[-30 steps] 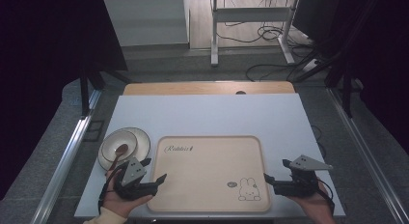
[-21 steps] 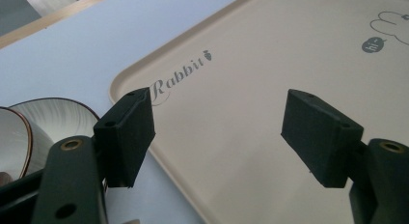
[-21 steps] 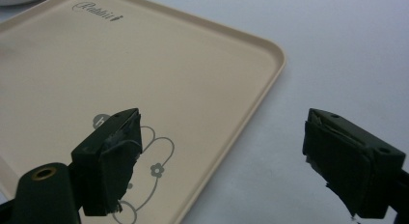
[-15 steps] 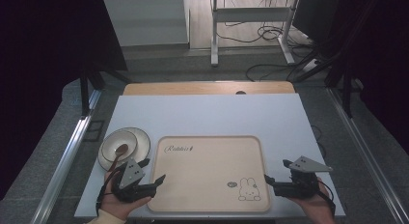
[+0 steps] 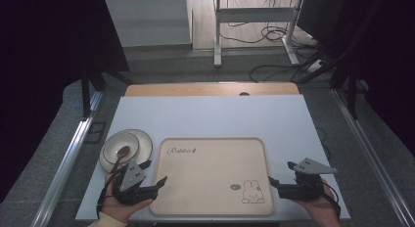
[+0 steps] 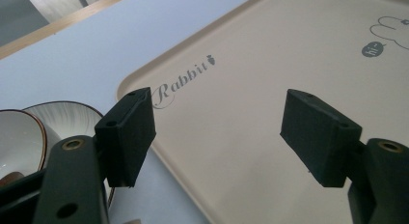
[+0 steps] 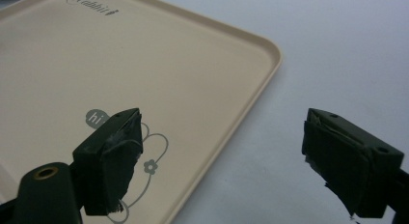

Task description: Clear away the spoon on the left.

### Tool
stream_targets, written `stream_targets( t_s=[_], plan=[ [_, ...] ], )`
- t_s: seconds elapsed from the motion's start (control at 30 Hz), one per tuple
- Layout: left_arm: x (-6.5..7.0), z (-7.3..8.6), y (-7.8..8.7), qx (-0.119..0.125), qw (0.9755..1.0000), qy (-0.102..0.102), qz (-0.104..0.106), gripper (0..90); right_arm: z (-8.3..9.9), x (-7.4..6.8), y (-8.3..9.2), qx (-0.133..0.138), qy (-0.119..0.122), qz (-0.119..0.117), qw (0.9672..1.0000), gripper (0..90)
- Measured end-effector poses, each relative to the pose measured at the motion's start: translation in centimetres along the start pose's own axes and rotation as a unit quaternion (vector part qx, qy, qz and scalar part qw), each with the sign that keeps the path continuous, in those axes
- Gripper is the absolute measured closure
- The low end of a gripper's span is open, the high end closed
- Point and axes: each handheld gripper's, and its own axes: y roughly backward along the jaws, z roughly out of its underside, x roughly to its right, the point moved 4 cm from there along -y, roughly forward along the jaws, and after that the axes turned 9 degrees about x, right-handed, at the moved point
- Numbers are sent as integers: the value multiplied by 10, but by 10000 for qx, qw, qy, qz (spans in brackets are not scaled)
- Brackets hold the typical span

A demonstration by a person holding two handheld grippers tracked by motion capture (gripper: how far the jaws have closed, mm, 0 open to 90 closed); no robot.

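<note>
A beige tray [image 5: 210, 207] with a rabbit drawing and the word "Rabbit" lies at the front middle of the white table. Left of it stands a white plate [image 5: 143, 141] holding a bowl [image 5: 117, 150] with a brown spoon [image 5: 119, 156]. My left gripper [image 5: 155, 176] is open at the tray's front left corner, its jaws straddling the tray's left rim [image 6: 144, 151]; plate [image 6: 72, 113] and bowl [image 6: 17, 137] show beside its left jaw. My right gripper [image 5: 275, 183] is open at the tray's front right edge, one jaw over the rabbit print, the other over bare table beyond the rim [image 7: 251, 96].
The white table [image 5: 210, 117] stretches beyond the tray, with a wooden strip [image 5: 210, 89] along its far edge. Behind it are a grey floor, cables [image 5: 274, 65] and the legs of a metal stand [image 5: 218, 36]. Metal rails [image 5: 68, 153] run along both sides.
My left gripper has shifted a little to the left and back at the tray's corner. The right gripper has barely moved.
</note>
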Motion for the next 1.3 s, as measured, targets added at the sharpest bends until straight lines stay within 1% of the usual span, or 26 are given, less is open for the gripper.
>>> stream_targets(
  t_s=[0.2, 0.3, 0.33, 0.47, 0.57, 0.73, 0.9, 1.03, 1.17, 1.2, 1.23, 1.3],
  plan=[
    [-1, -2, 2, 19, 10000, 0, -51, 276, 1, 0, -1, -23, 17, 2, 10000, 146],
    [0, -3, 3, 32, 10000, -30, -57, 275, 1, 1, -2, -32, 32, 6, 10000, 147],
    [0, -4, 4, 43, 9999, -99, -75, 275, 1, 1, -2, -42, 35, 14, 10000, 147],
    [0, -6, 6, 47, 9998, -146, -100, 275, 1, 1, -1, -38, 38, 19, 10000, 147],
    [0, -7, 8, 78, 9998, -121, -129, 275, 1, 0, -1, -37, 44, 22, 10000, 148],
    [-2, -9, 13, 108, 9996, -170, -177, 275, 2, 1, -2, -76, 60, 32, 9999, 149],
    [-4, -11, 16, 127, 9995, -165, -230, 275, 2, 1, -3, -97, 56, 34, 9999, 149],
    [-8, -11, 21, 143, 9994, -73, -313, 276, 2, 1, -2, -87, 65, 42, 9999, 149],
    [-11, -10, 25, 149, 9992, -56, -379, 277, 2, 1, -2, -91, 62, 44, 9999, 149],
    [-13, -9, 27, 169, 9989, -6, -428, 277, 2, 1, -3, -93, 63, 45, 9999, 149],
    [-14, -8, 28, 149, 9989, -21, -446, 277, 2, 1, -3, -94, 61, 46, 9999, 149],
    [-15, -8, 28, 167, 9988, 7, -457, 277, 2, 1, -3, -95, 61, 45, 9999, 149]
  ],
)
